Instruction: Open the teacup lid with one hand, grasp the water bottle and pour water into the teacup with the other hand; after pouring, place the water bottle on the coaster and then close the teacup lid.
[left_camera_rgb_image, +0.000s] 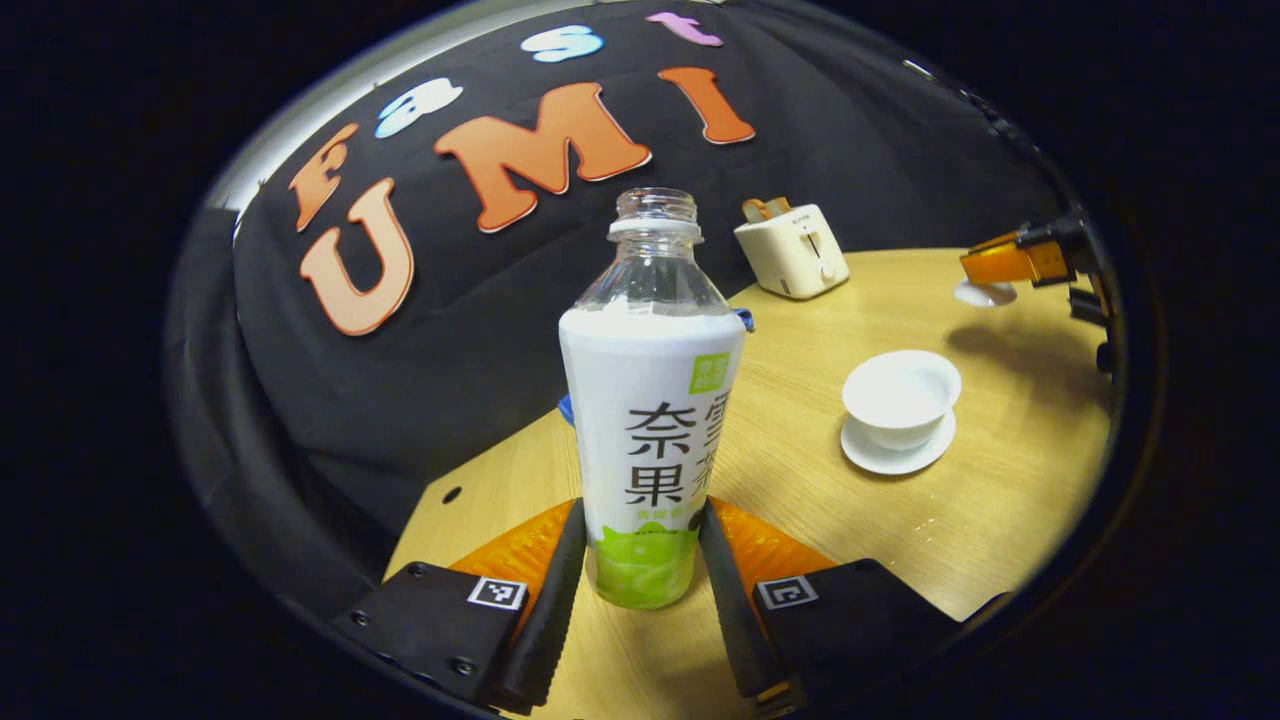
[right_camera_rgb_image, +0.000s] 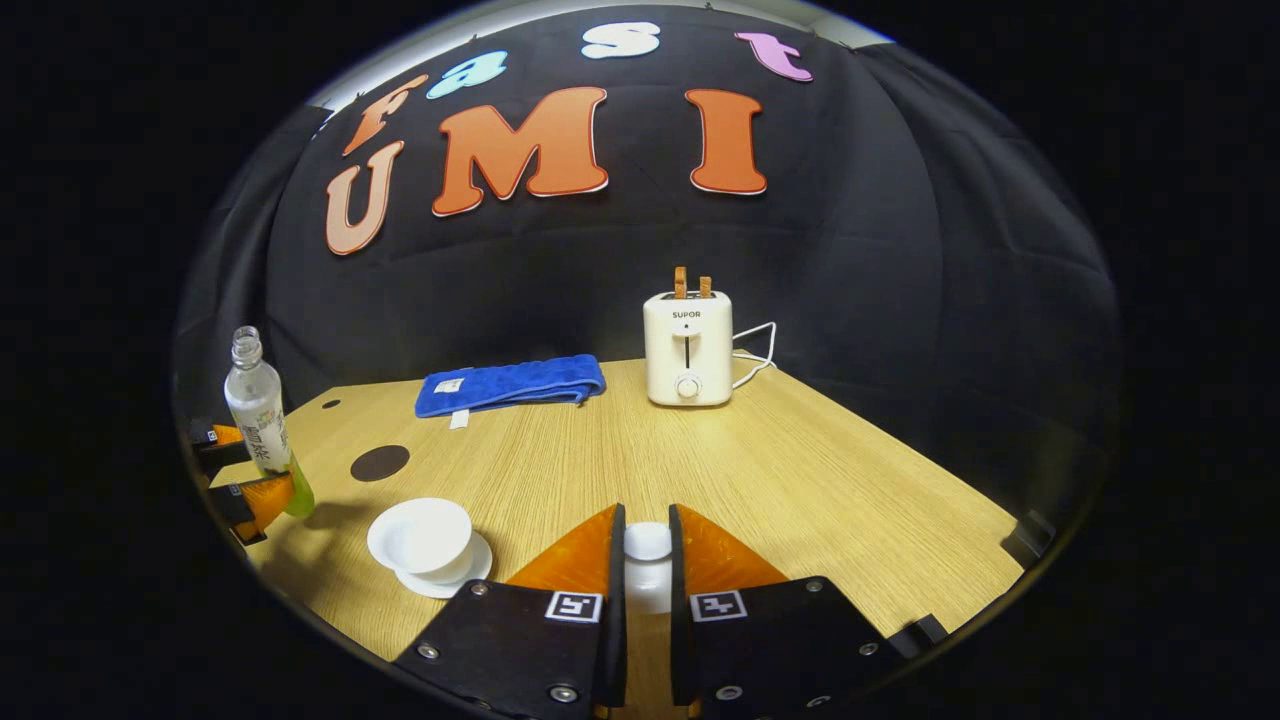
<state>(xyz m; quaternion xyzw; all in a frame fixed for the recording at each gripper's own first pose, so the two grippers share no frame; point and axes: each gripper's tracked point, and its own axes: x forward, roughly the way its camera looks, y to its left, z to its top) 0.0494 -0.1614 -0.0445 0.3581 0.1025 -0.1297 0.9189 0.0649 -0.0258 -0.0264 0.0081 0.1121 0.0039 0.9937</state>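
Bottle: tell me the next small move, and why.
Probably lift the bottle toward the cup and start tipping it. The left tongs grip it upright with its cap off, and the right tongs hold the lid clear of the open cup.

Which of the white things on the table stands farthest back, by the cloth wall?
The toaster. It stands upright at the back of the table with slices poking out, beside the blue towel; the teacup on its saucer sits near the front.

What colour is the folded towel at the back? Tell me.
Blue, with a small white tag. The towel shows best in the right gripper view.
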